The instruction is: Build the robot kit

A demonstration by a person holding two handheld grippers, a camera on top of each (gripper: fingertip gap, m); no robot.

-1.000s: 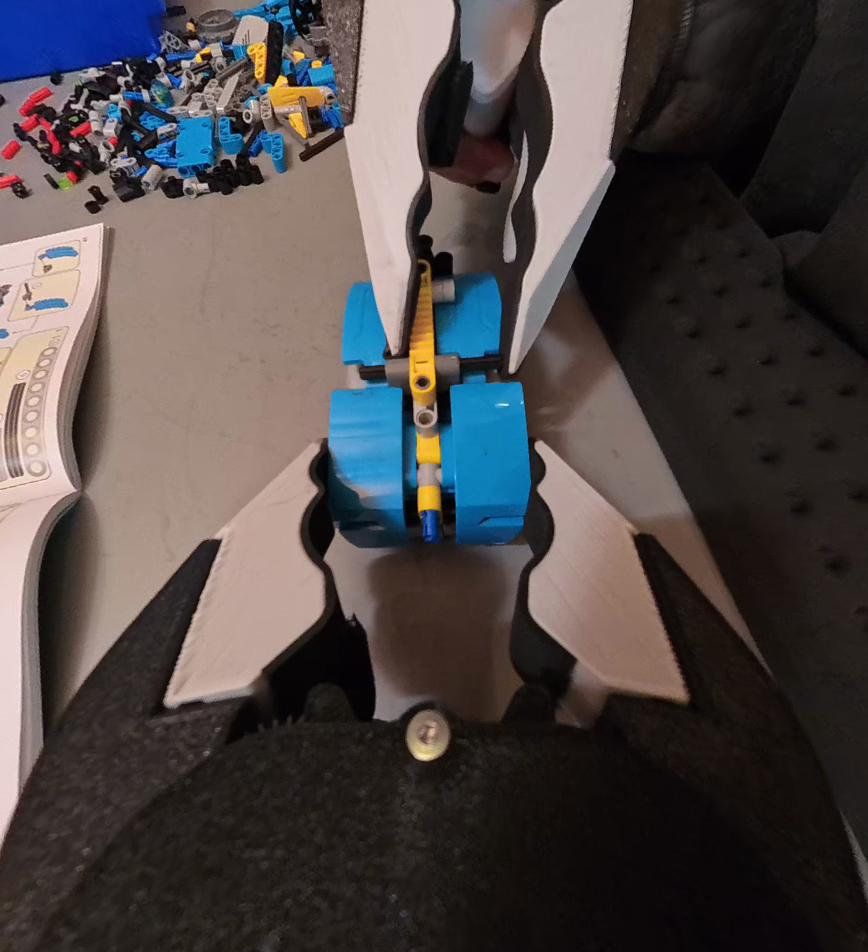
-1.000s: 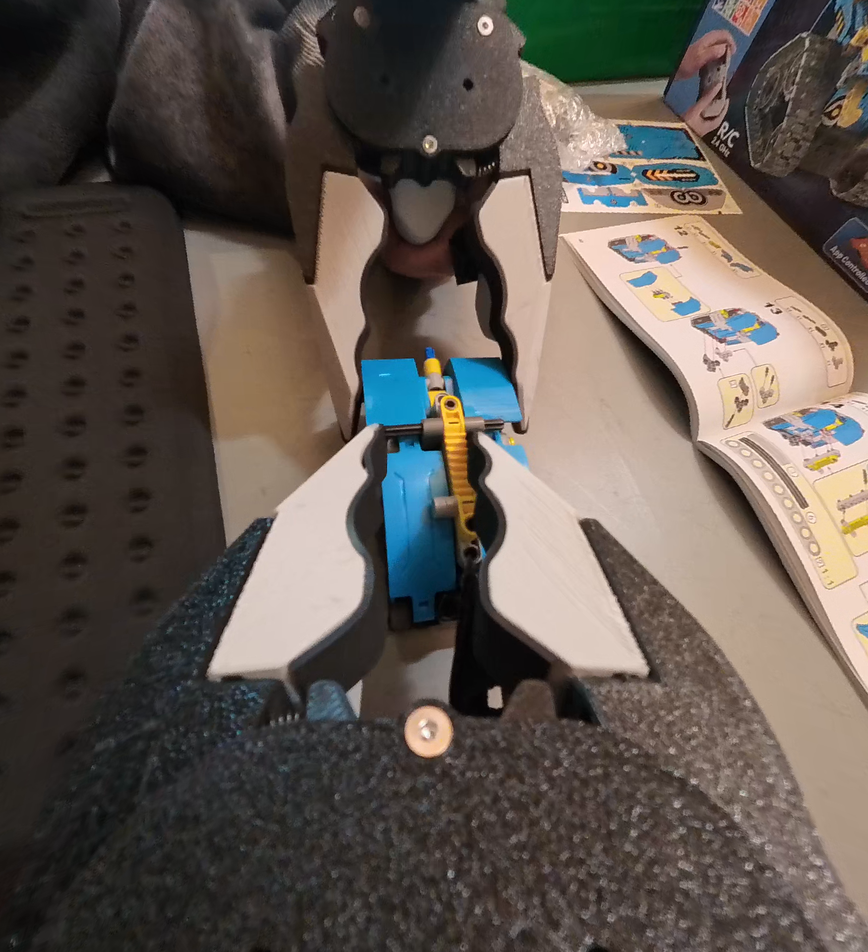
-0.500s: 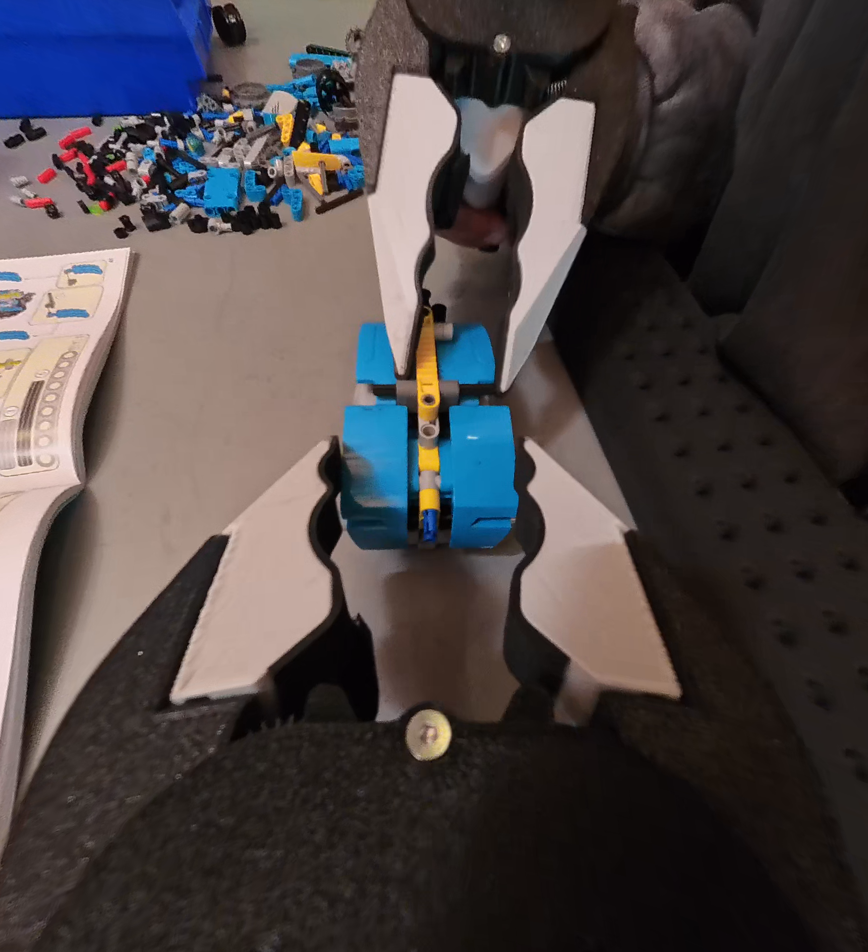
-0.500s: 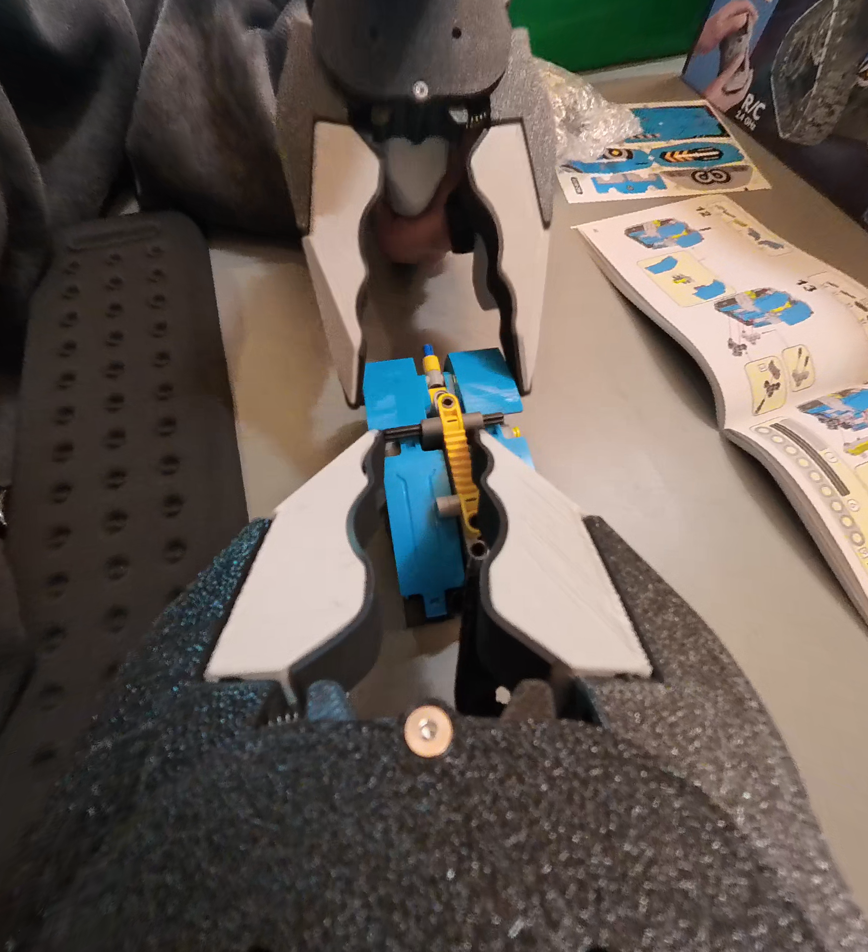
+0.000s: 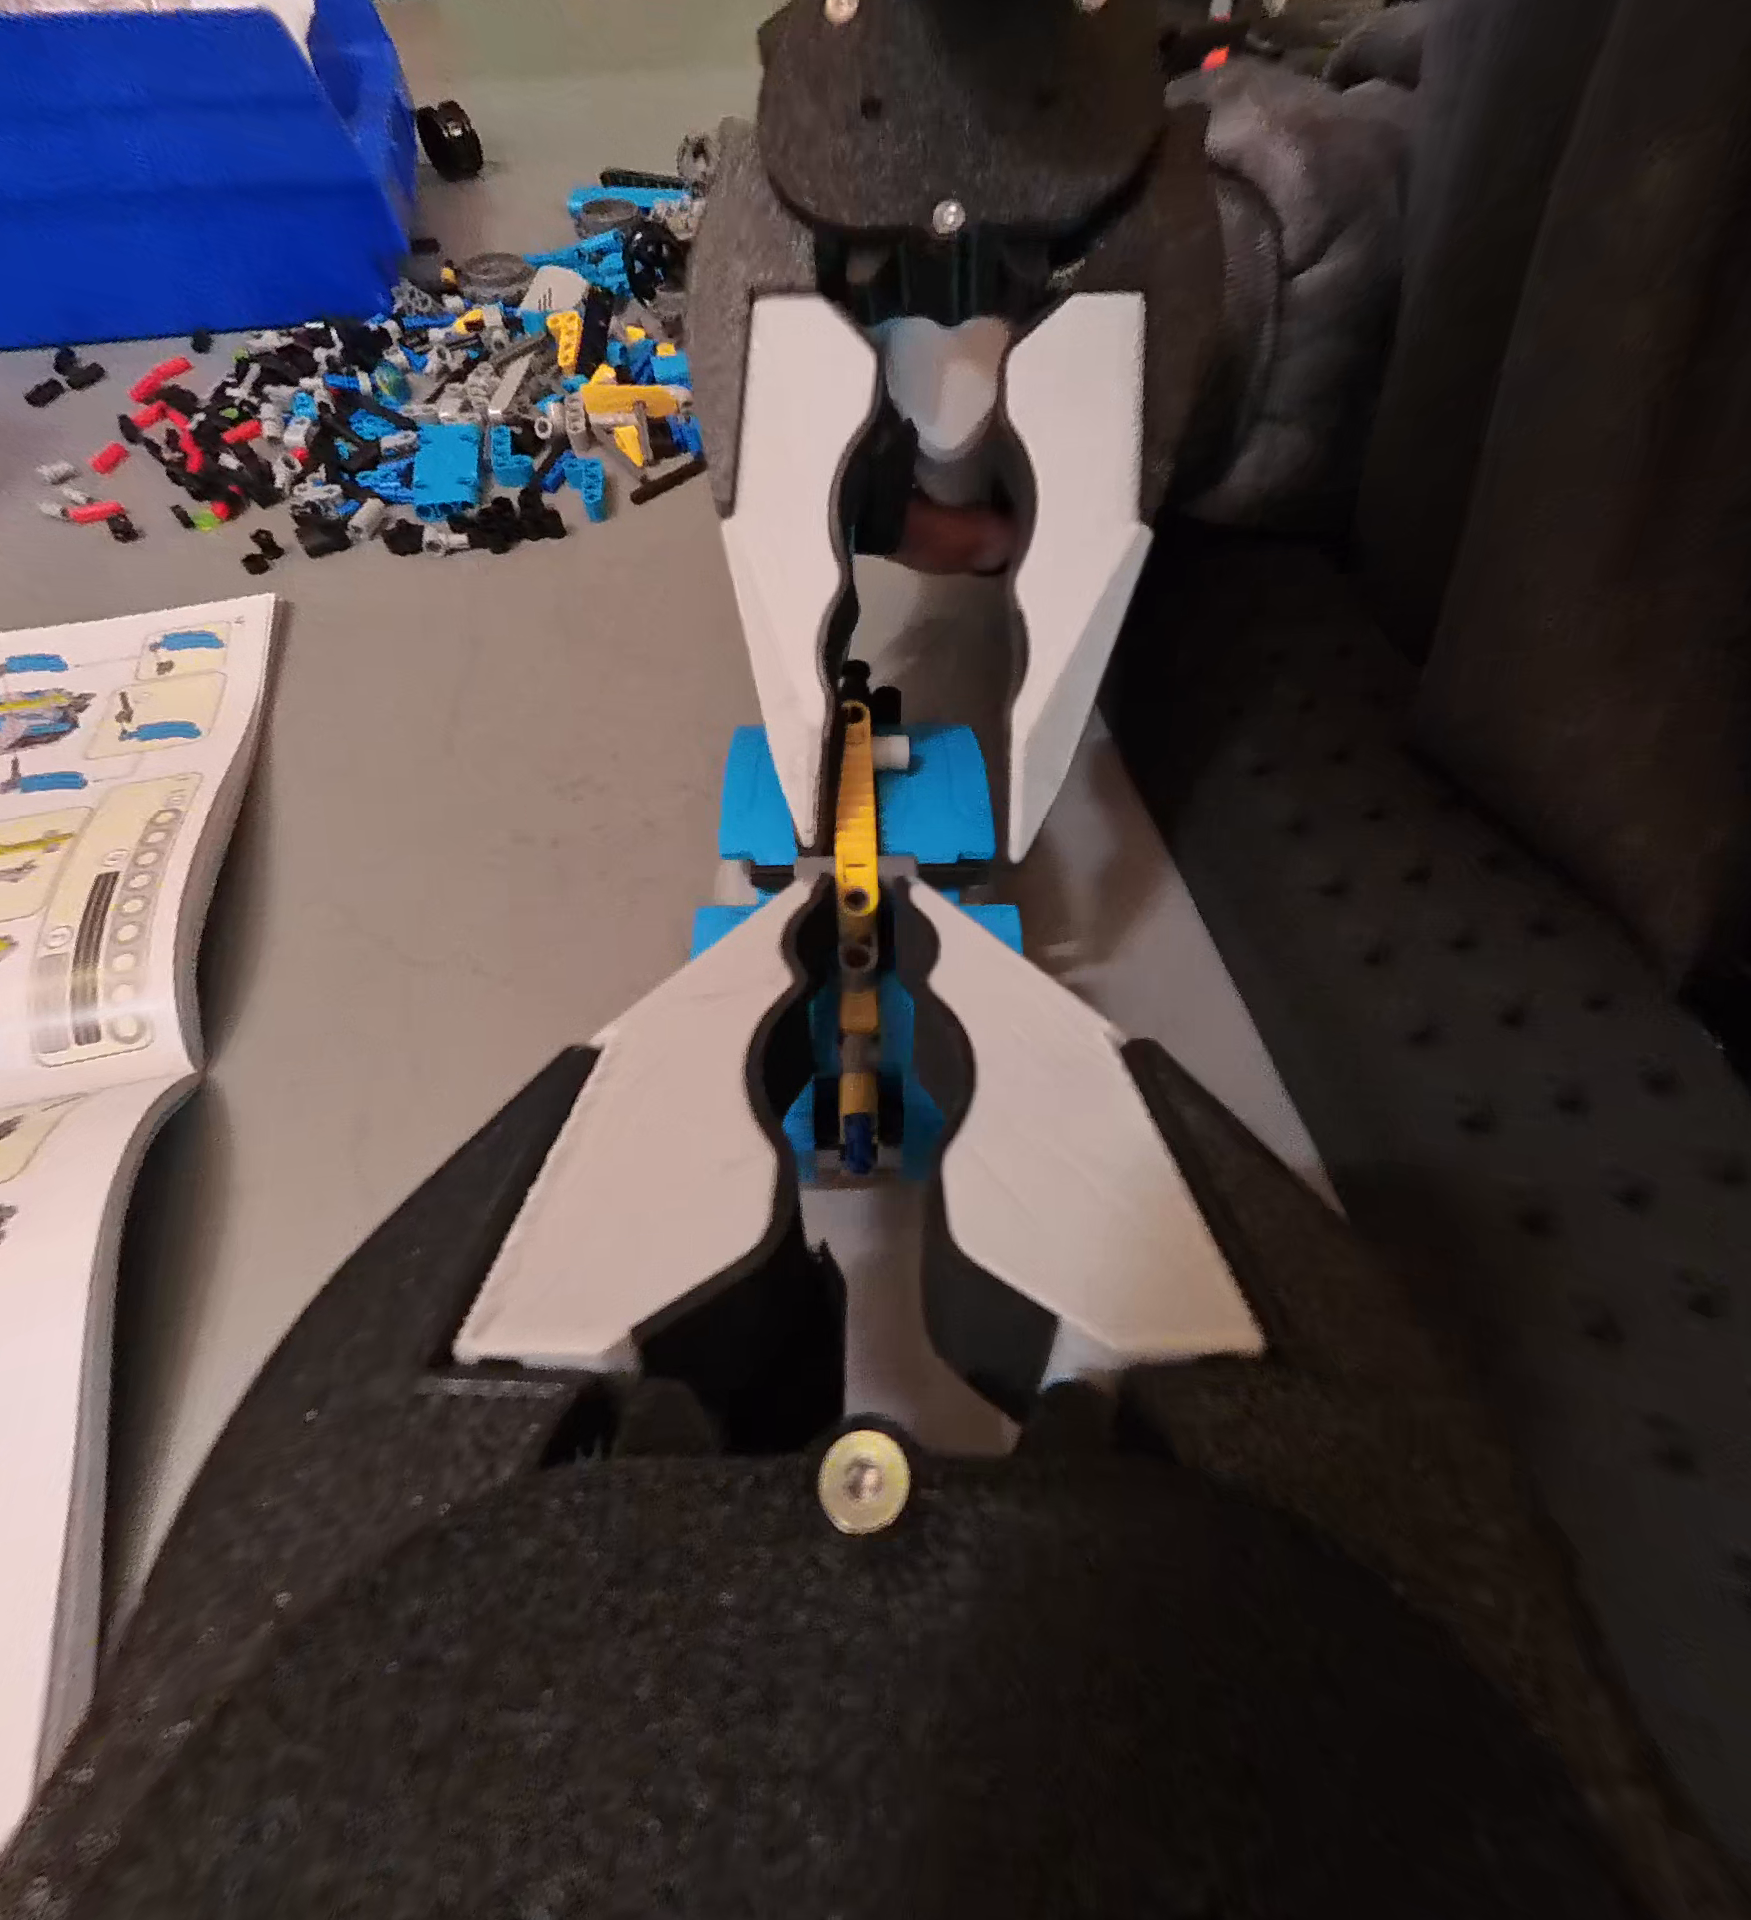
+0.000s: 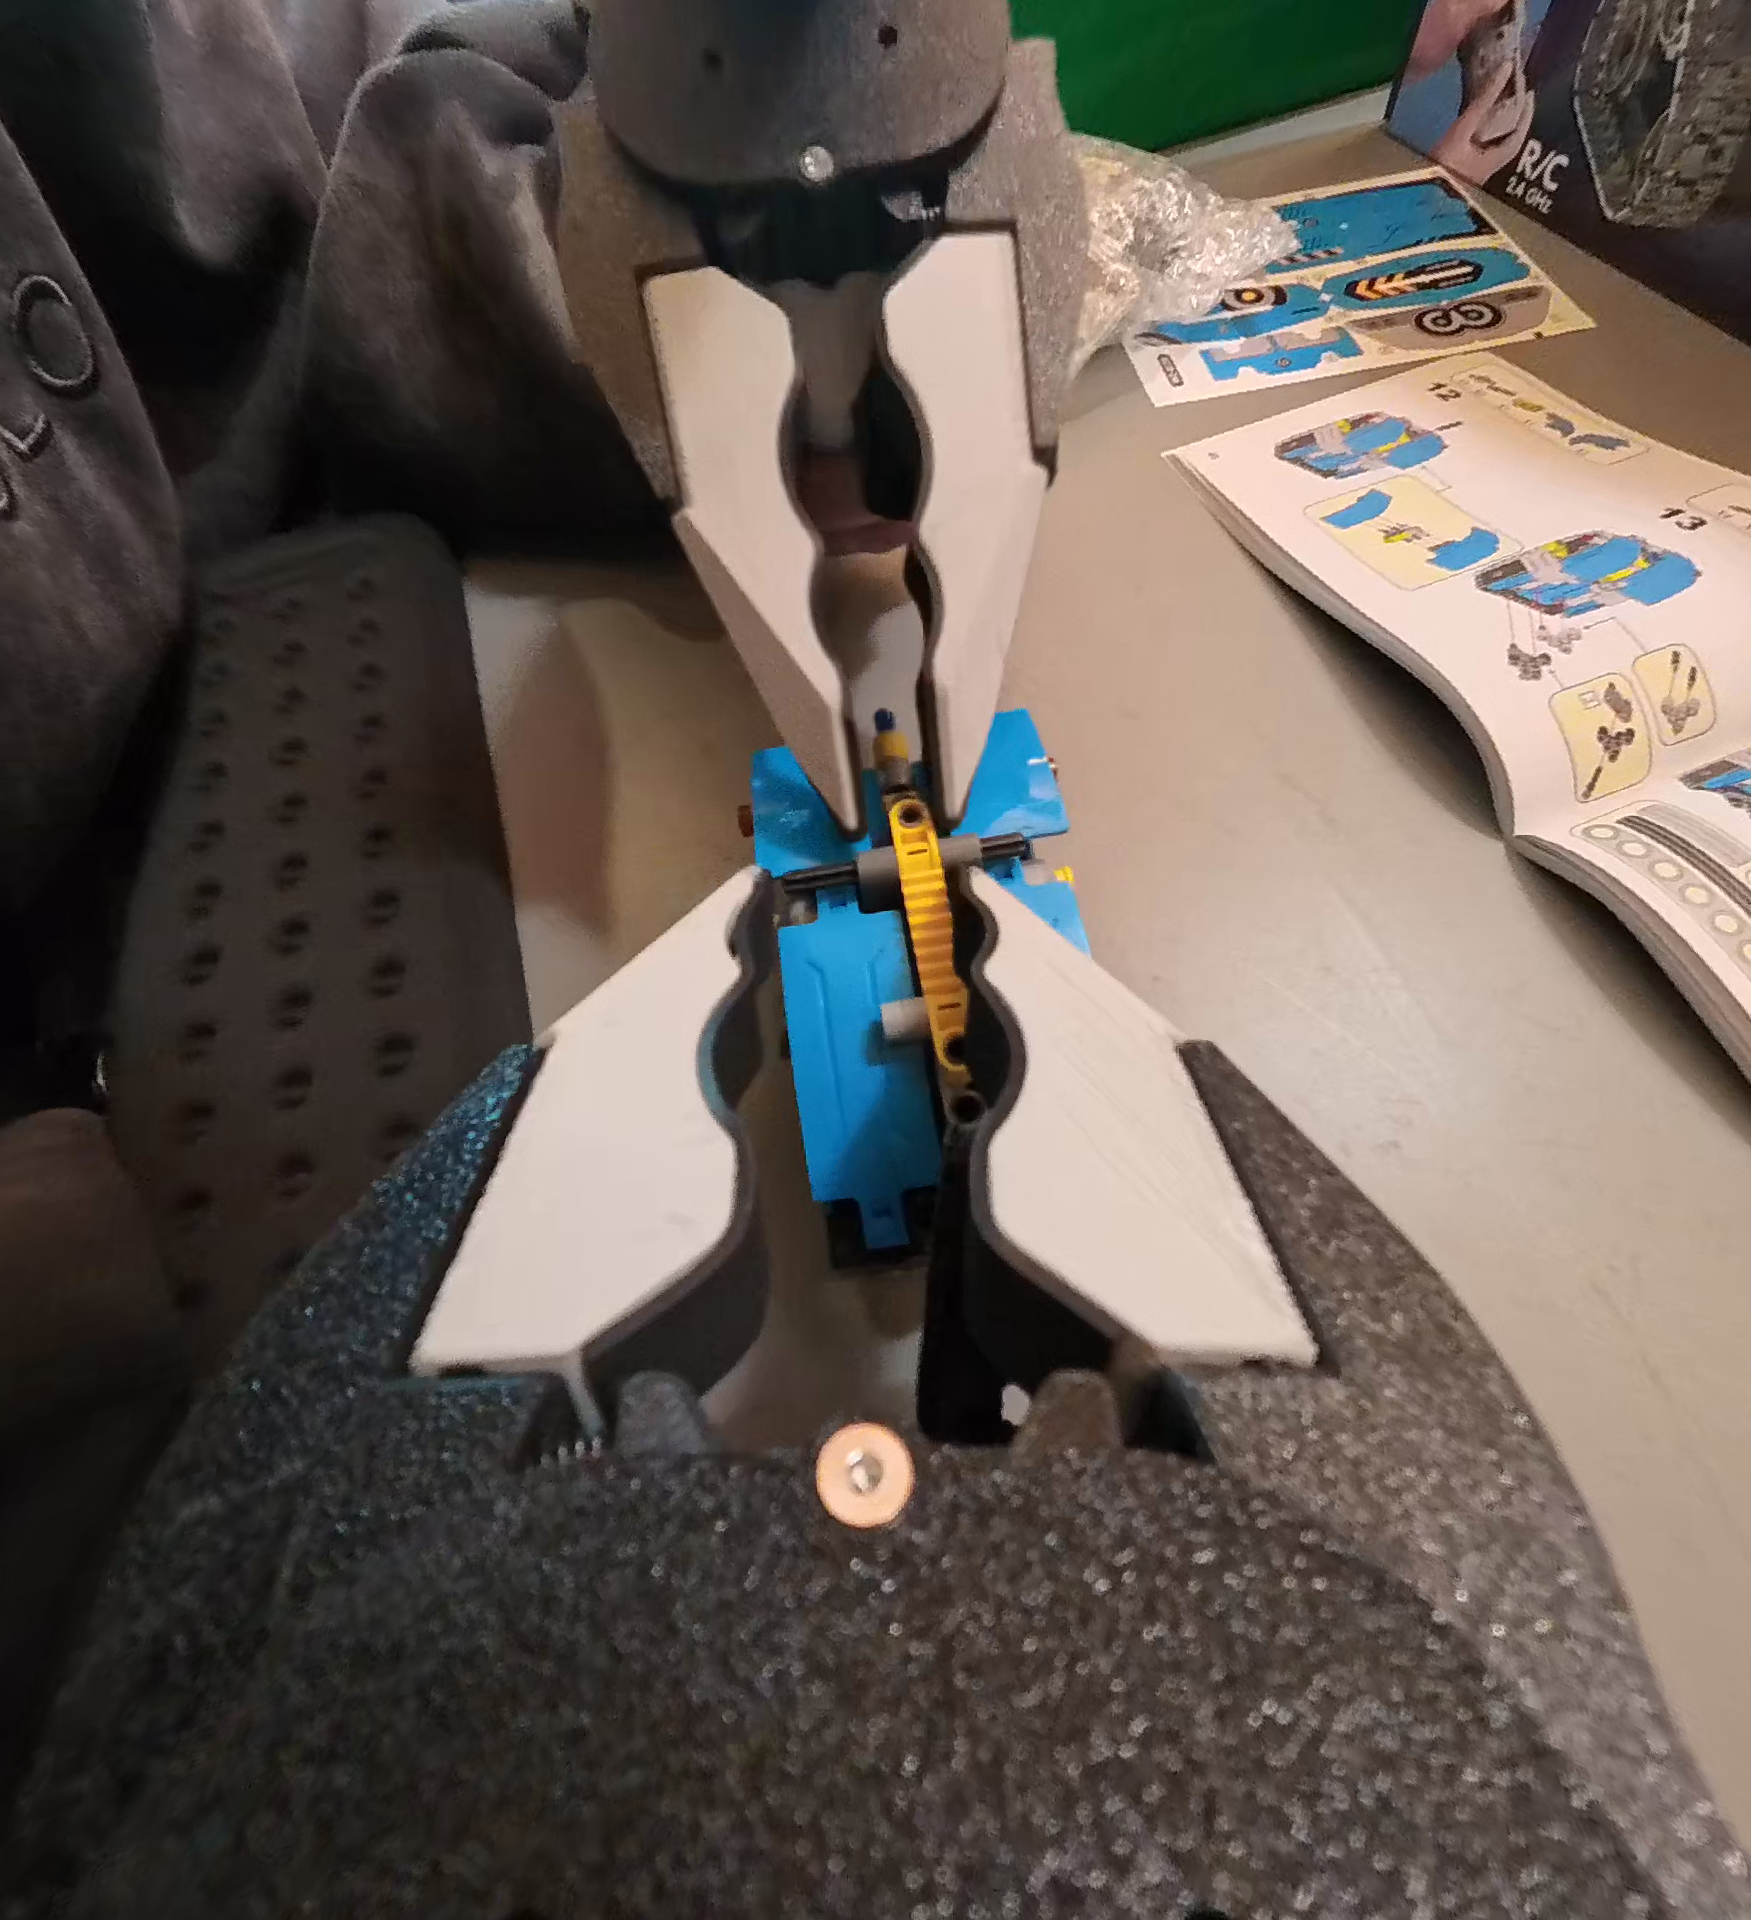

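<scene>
Blue brick assembly (image 5: pixel 855 831) lies lengthwise between opposed claws; left gripper (image 5: pixel 858 902) clamped on its yellow toothed beam (image 5: pixel 855 790); right gripper (image 6: pixel 866 883) pinching the far end likewise.

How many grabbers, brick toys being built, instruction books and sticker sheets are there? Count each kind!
Grippers: 2 (left gripper, right gripper)
brick model: 1
instruction booklet: 1
sticker sheet: 1
Total: 5
</scene>
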